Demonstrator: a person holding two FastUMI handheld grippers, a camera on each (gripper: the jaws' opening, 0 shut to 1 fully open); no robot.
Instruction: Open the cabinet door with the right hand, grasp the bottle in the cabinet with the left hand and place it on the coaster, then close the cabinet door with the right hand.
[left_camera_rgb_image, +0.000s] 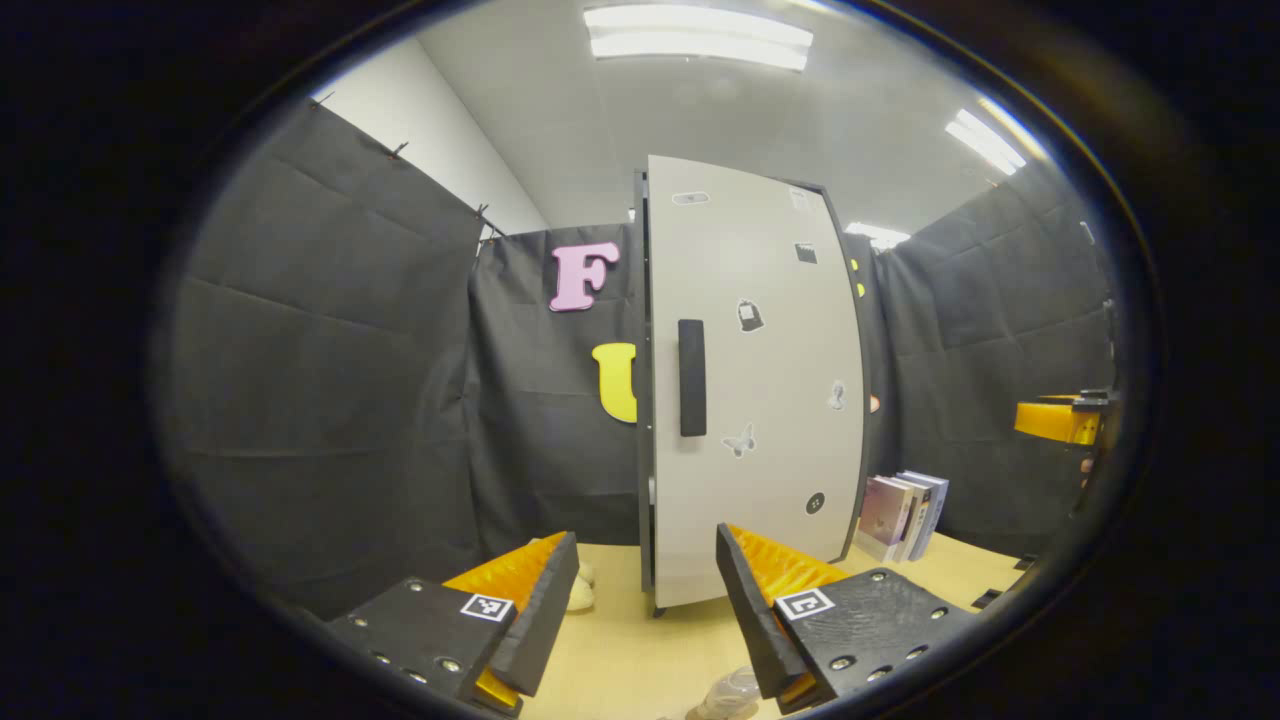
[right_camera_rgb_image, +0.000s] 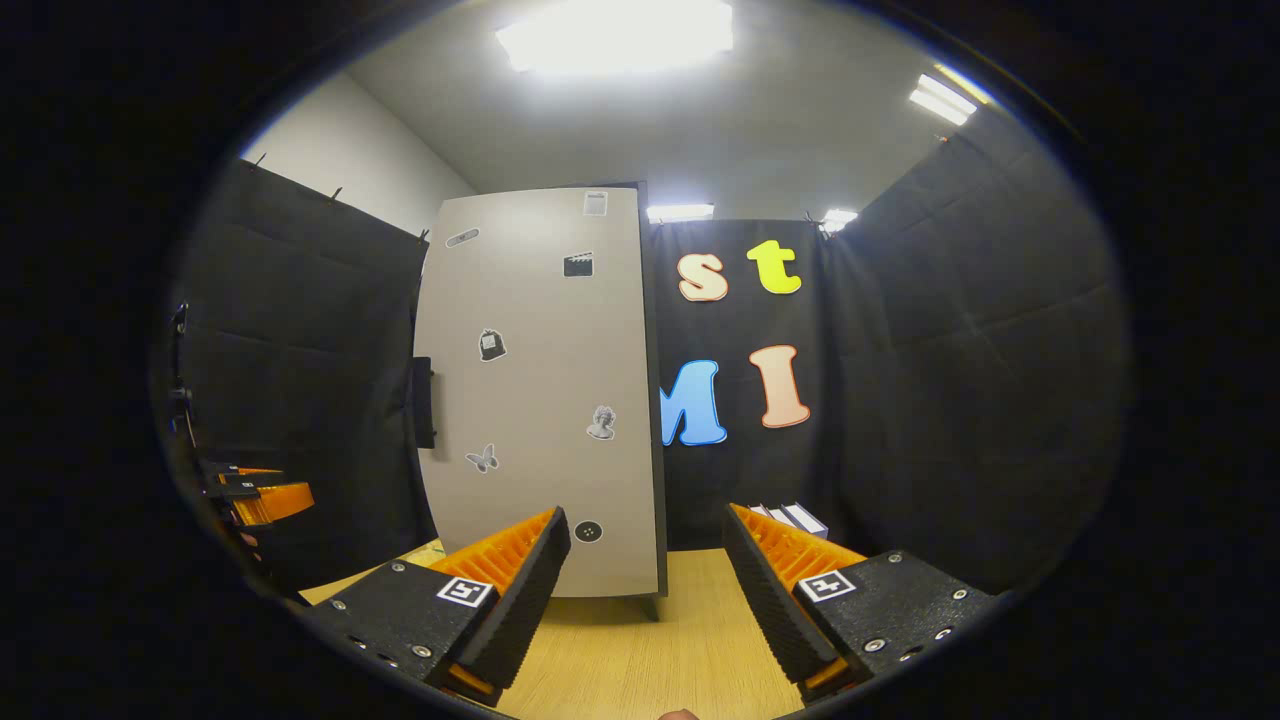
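A tall cabinet stands on the wooden table, and its pale grey door (left_camera_rgb_image: 760, 380) looks closed. Stickers dot the door, and a black vertical handle (left_camera_rgb_image: 691, 377) sits near its left edge. In the right gripper view the same door (right_camera_rgb_image: 540, 400) is seen from the right, with the handle (right_camera_rgb_image: 424, 402) at its far edge. My left gripper (left_camera_rgb_image: 645, 610) is open in front of the door, holding nothing. My right gripper (right_camera_rgb_image: 645, 600) is open too, a short way from the cabinet's lower right corner. The cabinet's inside is hidden.
Several books (left_camera_rgb_image: 900, 515) lean beside the cabinet on the right, also seen as books (right_camera_rgb_image: 790, 518). A small pale object (left_camera_rgb_image: 580, 592) lies by the cabinet's left foot, and a clear one (left_camera_rgb_image: 730, 695) is below my left fingers. Black cloth walls enclose the table (right_camera_rgb_image: 640, 660).
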